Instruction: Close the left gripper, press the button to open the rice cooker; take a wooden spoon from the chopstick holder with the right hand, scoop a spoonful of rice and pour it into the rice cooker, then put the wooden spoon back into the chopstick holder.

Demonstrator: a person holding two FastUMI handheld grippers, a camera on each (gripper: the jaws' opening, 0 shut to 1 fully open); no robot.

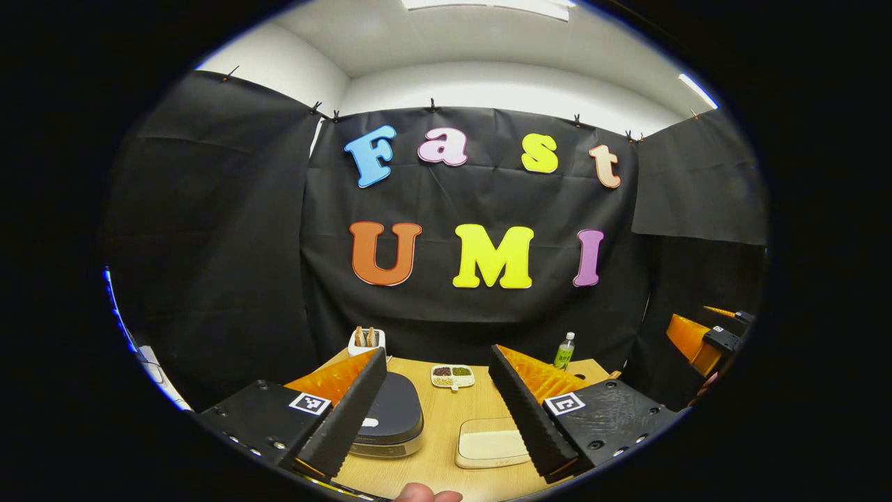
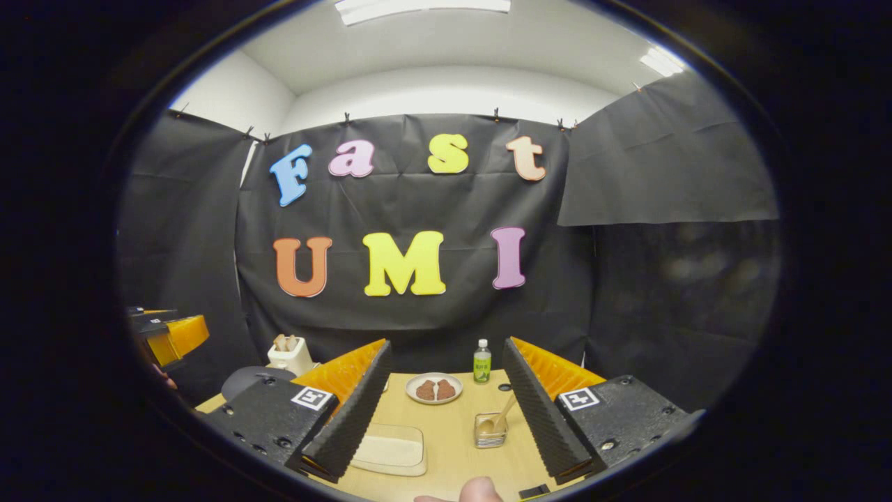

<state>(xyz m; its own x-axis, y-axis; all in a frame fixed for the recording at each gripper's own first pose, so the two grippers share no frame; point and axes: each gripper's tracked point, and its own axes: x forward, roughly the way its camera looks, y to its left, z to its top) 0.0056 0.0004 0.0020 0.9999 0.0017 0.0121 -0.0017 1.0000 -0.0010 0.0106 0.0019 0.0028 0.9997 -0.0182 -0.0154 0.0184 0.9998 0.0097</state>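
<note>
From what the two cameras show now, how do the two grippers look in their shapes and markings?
The left gripper and the right gripper look alike. Each has two flat, wedge-shaped fingers with ribbed inner faces, set on dark angular blocks with visible screws. Every block carries a small square black-and-white marker. In the left gripper view, the right gripper also appears at the right edge. No cables can be seen.

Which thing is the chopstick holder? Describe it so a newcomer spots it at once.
Start at the wooden table before the black cloth wall. Toward the right stands the chopstick holder, a small wire basket beside the flat rice tray. Nothing else nearby has a wooden spoon leaning out of it.
</note>
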